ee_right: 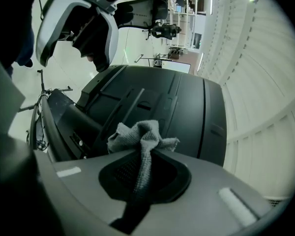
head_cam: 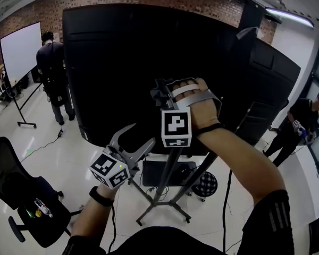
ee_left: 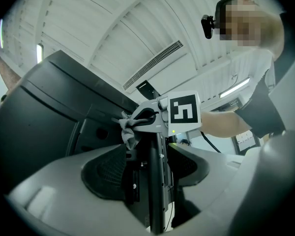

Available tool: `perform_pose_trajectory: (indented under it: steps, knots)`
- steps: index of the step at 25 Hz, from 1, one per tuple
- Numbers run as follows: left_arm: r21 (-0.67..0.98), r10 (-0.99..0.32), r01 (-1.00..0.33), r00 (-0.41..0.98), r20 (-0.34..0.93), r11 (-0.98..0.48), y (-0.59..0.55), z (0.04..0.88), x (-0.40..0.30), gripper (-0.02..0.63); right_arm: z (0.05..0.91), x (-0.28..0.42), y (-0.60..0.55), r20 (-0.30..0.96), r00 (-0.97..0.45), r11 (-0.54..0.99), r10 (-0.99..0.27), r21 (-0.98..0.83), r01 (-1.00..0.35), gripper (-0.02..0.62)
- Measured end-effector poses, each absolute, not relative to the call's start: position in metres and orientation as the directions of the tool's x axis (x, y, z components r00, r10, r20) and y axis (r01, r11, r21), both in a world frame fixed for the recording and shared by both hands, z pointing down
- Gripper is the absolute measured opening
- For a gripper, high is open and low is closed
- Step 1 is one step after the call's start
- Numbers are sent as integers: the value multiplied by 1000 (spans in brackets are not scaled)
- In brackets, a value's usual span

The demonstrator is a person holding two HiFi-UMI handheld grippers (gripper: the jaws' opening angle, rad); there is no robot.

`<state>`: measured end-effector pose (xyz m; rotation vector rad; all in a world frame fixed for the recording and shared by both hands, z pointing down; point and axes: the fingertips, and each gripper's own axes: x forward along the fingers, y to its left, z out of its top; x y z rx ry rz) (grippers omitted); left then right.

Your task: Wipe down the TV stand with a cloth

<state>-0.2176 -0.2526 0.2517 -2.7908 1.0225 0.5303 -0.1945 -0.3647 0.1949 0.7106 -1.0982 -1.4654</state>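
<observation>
The TV stand's black pole (head_cam: 169, 170) rises from splayed legs (head_cam: 160, 209) to the back of a large black TV (head_cam: 143, 62). My right gripper (head_cam: 160, 93) is raised against the top of the pole at the TV's back. It is shut on a crumpled grey cloth (ee_right: 140, 137), which bunches out past the jaws. The left gripper view also shows that cloth (ee_left: 129, 130) pressed at the pole's upper bracket. My left gripper (head_cam: 141, 136) hovers lower left of the pole, open, with the pole (ee_left: 155, 181) seen beyond its spread jaws.
A black shelf (head_cam: 149, 174) sits low on the stand, with a dotted round stool (head_cam: 205, 185) beside it. A black office chair (head_cam: 21, 201) stands at the left. One person (head_cam: 53, 73) stands by a whiteboard (head_cam: 20, 49); another person (head_cam: 300, 122) is at the right.
</observation>
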Motion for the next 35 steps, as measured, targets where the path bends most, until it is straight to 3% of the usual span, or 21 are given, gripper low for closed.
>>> perform_pose_trajectory:
  steps: [9, 19, 35]
  knots:
    - [52, -657, -686, 668, -348, -725, -253, 269, -246, 288, 213, -251, -329, 187, -385, 40, -904, 932, 359, 15]
    - [95, -716, -733, 615, -330, -674, -244, 297, -280, 288, 252, -311, -351, 198, -414, -6, -889, 897, 443, 15]
    - [86, -656, -667, 686, -317, -740, -247, 297, -238, 288, 276, -230, -360, 237, -261, 85, -936, 870, 486, 15]
